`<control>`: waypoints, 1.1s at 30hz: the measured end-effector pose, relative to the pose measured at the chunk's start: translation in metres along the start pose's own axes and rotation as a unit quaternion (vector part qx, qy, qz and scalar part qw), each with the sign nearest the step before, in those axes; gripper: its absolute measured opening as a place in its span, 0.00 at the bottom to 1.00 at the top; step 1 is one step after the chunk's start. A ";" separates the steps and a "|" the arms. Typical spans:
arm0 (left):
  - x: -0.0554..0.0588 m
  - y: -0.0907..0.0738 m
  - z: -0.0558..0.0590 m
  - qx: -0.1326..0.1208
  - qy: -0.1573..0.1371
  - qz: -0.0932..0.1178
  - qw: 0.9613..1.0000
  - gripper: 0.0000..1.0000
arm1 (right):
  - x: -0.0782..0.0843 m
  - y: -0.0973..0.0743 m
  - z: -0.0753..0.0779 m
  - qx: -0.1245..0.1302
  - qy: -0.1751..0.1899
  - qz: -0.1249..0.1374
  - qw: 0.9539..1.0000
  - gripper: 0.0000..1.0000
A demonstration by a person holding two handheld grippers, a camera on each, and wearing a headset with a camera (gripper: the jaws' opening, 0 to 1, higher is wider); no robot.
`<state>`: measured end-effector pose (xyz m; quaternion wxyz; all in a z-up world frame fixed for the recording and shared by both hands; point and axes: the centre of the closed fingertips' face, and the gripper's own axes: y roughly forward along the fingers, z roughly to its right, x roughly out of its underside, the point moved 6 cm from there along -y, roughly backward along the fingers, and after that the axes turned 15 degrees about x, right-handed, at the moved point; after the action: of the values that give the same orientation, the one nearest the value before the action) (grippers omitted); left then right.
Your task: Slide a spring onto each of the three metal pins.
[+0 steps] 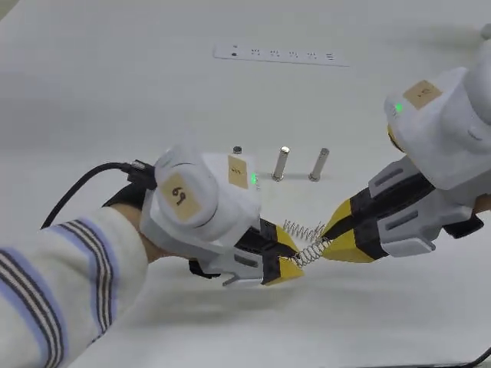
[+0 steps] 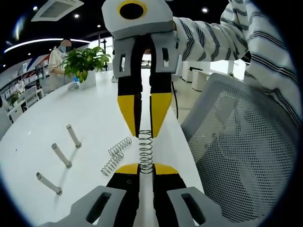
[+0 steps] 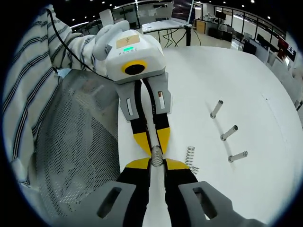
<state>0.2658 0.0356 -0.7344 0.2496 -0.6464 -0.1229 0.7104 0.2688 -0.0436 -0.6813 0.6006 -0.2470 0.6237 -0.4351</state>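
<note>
A short coil spring [image 1: 311, 253] [image 2: 146, 150] [image 3: 156, 154] spans the gap between the two grippers just above the white table. My left gripper [image 1: 294, 266] [image 2: 146, 168] [image 3: 156, 140] is shut on one end, and my right gripper [image 1: 330, 239] [image 2: 144, 128] [image 3: 157, 163] faces it tip to tip, shut on the other end. Two loose springs [image 1: 303, 229] [image 2: 116, 155] [image 3: 190, 159] lie on the table beside the tips. Three metal pins [image 1: 281, 163] [image 2: 61, 155] [image 3: 228, 133] stand bare in a row behind; the leftmost pin [image 1: 237, 150] is partly hidden by the left gripper.
A white power strip [image 1: 272, 54] lies far back on the table [image 1: 115, 100]. A black cable [image 1: 77, 190] trails from the left gripper. A mesh chair [image 2: 236, 142] [image 3: 80, 137] stands off the table's near edge. A potted plant [image 2: 85, 60] sits at the table's far end.
</note>
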 end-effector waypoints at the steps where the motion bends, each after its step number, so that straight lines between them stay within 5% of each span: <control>1: 0.000 0.000 0.000 -0.001 -0.001 0.005 1.000 0.02 | -0.001 -0.001 0.000 0.001 -0.001 0.000 1.000 0.08; 6: 0.000 0.001 0.004 -0.003 -0.011 0.031 0.999 0.02 | -0.002 -0.004 -0.002 -0.001 -0.007 -0.013 1.000 0.08; 18: 0.004 -0.003 0.012 -0.014 -0.038 0.054 0.998 0.02 | -0.010 0.000 -0.004 -0.011 -0.034 -0.021 0.999 0.08; 33: -0.002 -0.016 0.008 -0.017 -0.005 0.066 0.998 0.02 | -0.023 -0.008 -0.002 -0.007 -0.083 -0.012 0.996 0.08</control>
<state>0.2611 0.0497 -0.7236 0.1904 -0.6539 -0.0933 0.7263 0.2692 -0.0275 -0.6626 0.6436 -0.2939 0.5717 -0.4154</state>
